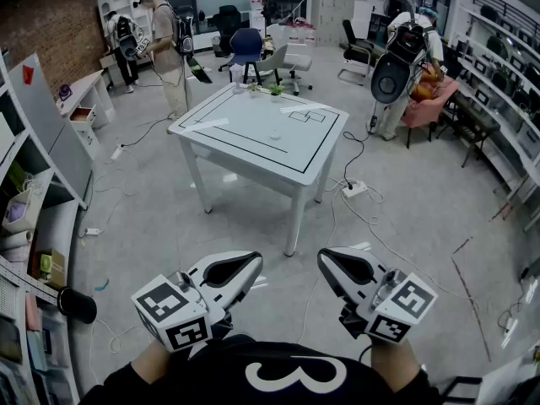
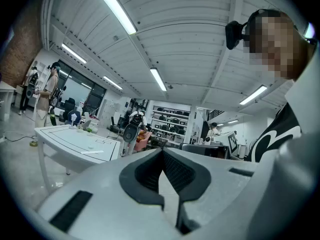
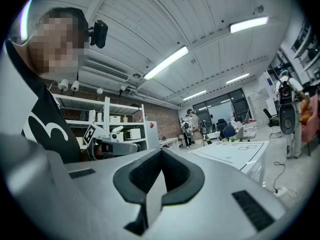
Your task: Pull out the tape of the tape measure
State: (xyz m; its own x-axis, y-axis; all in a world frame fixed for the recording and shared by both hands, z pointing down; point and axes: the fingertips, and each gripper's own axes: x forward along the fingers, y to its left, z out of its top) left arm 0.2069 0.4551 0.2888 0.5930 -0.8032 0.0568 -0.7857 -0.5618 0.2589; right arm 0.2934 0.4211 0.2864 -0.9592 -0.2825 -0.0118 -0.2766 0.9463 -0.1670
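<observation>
Near end: dark shirt (image 1: 283, 376) with a white "3" on it, at the bottom edge of the head view.

Left gripper (image 1: 253, 265): jaws clenched pad to pad with nothing between them, held low just ahead of the torso, marker cube (image 1: 173, 312) at its rear. The left gripper view confirms it, with the ribbed pads (image 2: 172, 170) meeting at the tip.

Right gripper (image 1: 326, 260): same, jaws pressed together and empty, cube (image 1: 403, 307) behind. Tips of the two grippers angle in toward each other but stay apart. Each one shows up in the other's camera.

Next out: grey floor (image 1: 152, 218) with loose cables and a power strip (image 1: 354, 190) by the table's right legs.

White table (image 1: 245, 146) with a black border line stands well ahead of both grippers. Pale strips lie on top, one of them a strip (image 1: 202, 126) near the left edge. A small pale object (image 1: 275, 133) sits near the middle of the top. Can't tell whether it's the tape measure; too small. Green items (image 1: 276, 90) sit at the far edge.

Far: blue chair (image 1: 245, 45) behind the table, a person (image 1: 166, 45) standing at its far left, another person (image 1: 408, 53) at right. Shelving (image 1: 25, 226) runs along the left, brick wall (image 1: 46, 28) beyond it.
</observation>
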